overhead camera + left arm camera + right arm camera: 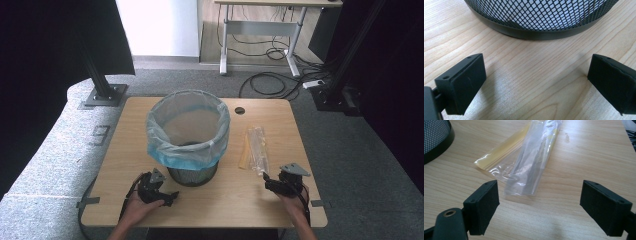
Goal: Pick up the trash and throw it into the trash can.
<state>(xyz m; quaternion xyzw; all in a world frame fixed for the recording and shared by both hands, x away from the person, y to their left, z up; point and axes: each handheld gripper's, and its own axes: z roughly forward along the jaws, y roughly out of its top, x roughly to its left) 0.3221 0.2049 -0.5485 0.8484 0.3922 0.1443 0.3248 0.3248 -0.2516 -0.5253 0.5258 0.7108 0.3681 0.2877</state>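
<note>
A black mesh wastebasket lined with a pale blue bag stands on the wooden table. My left gripper lies just left of its foot, and in the left gripper view the gripper is open with bare wood between the jaws and the wastebasket close ahead. Clear and yellowish plastic bags lie flat to the right of the basket. My right gripper rests just in front of them. In the right gripper view the gripper is open and the plastic bags lie right beyond the jaws.
A round cable hole sits at the table's back edge. Grey carpet surrounds the table, with a desk frame and loose cables behind. Dark stands rise at the back left and back right. The wastebasket's rim is at the right gripper view's left.
</note>
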